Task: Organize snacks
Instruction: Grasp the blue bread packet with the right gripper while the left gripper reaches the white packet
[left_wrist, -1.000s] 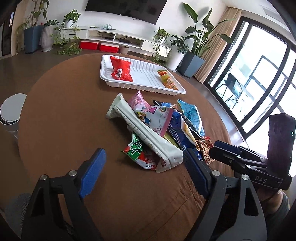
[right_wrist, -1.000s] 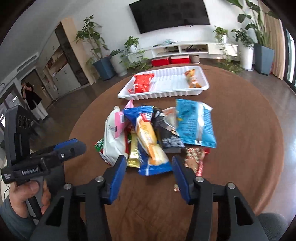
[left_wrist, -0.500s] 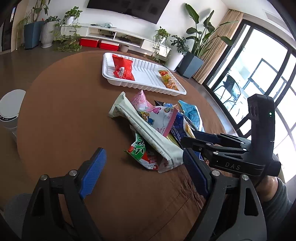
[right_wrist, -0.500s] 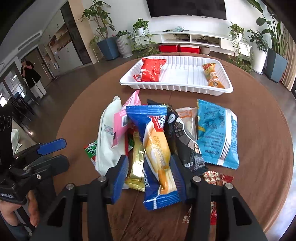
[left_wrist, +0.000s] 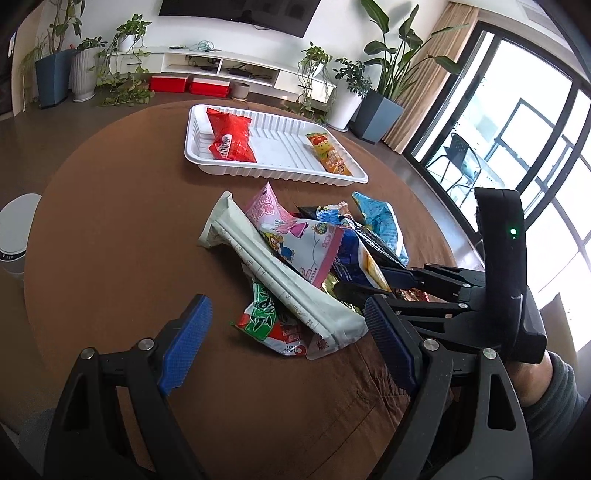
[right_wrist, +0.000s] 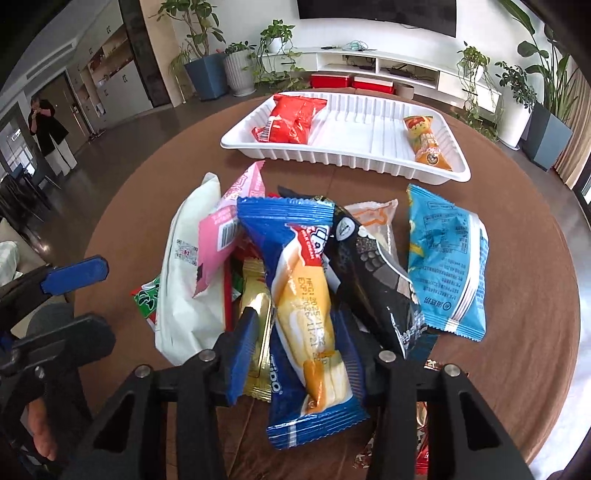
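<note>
tabletop (left_wrist: 110, 229): round, brown cloth; carries the tray at 12 o'clock and the loose pile at centre.
white tray (right_wrist: 343, 155): ribbed; red packet (right_wrist: 291, 118) at its 9 o'clock end, orange packet (right_wrist: 426, 144) at its 3 o'clock end, middle bare. Judged drop zone.
snack pile (right_wrist: 295, 258): overlapping wrappers, near the tray but apart from it.
blue-and-yellow snack bar (right_wrist: 310, 306): task's thing in hand; lies on top of the pile, running 12 to 6 o'clock.
right gripper (right_wrist: 306, 354): fingers narrow, one each side of the bar's lower half; full clamping not confirmed.
left gripper (left_wrist: 284, 339): fingers wide, holding nothing, off the pile's 6 o'clock edge.
advice: pinch the bar's body, not the crimped end seam; lift straight up so the gold wrapper (right_wrist: 256, 332) at 9 o'clock and black packet (right_wrist: 373, 280) at 3 o'clock do not drag along.
</note>
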